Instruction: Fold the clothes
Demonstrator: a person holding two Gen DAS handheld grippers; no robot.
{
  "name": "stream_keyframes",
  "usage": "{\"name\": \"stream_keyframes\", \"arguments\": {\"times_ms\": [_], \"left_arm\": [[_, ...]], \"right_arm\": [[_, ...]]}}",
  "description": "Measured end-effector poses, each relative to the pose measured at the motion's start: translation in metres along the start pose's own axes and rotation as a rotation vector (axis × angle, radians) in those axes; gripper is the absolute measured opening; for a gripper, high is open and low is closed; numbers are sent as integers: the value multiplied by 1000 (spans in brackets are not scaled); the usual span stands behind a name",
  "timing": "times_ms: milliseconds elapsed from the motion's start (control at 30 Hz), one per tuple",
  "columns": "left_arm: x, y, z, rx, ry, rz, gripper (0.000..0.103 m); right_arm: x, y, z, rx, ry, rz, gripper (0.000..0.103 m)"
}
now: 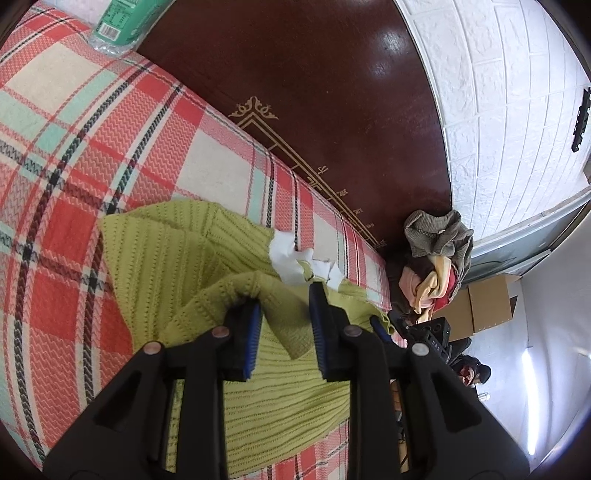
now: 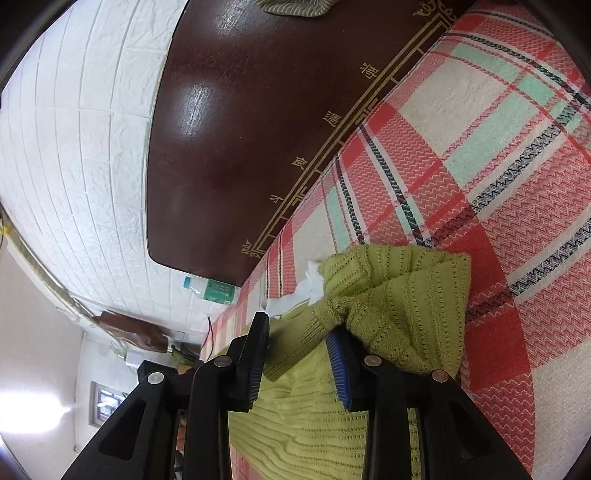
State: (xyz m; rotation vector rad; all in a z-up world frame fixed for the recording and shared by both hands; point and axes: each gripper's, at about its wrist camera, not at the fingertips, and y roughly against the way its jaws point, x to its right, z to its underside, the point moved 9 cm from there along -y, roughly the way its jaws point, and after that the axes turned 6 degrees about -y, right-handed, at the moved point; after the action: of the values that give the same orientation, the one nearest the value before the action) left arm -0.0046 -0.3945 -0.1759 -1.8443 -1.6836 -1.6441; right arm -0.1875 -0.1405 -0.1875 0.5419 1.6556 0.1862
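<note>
One garment, a lime-green knit sweater [image 1: 207, 258], was laid out on the plaid bedspread [image 1: 74, 147], and roughly the first fold looked to have been started, nothing more. Both side portions had been brought in over the body, with a white collar or lining [image 1: 291, 262] left poking out near the headboard edge. The bundle was pretty lumpy, so plenty seemed left: flattening, a final fold, and the heap of unfolded clothes [image 1: 436, 262] piled at the far corner.

The left gripper [image 1: 286, 299] was seen with jaws spread, knit draped over one finger but not pinched. Same deal for the right gripper [image 2: 299, 325]: jaws held apart, a sleeve fold lying across one pad, nothing clamped.

Room-wise, a white brick-pattern wall [image 2: 74, 129] was shown behind a glossy dark wood headboard [image 1: 314, 92] with gold trim. Cardboard boxes [image 1: 487, 302] were parked on the floor, and a green-labelled bottle [image 1: 122, 22] was lying on the bed.
</note>
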Motion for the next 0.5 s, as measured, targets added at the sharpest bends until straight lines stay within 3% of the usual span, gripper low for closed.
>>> {"name": "stream_keyframes", "arguments": {"times_ms": [100, 433, 500], "left_arm": [[3, 7, -3, 31, -12, 27, 26], [2, 15, -7, 63, -60, -7, 26], [1, 13, -5, 50, -95, -61, 27]], "right_arm": [[-3, 3, -1, 12, 17, 8, 42], [-21, 8, 0, 27, 119, 33, 43], [-19, 3, 2, 9, 124, 44, 43]]}}
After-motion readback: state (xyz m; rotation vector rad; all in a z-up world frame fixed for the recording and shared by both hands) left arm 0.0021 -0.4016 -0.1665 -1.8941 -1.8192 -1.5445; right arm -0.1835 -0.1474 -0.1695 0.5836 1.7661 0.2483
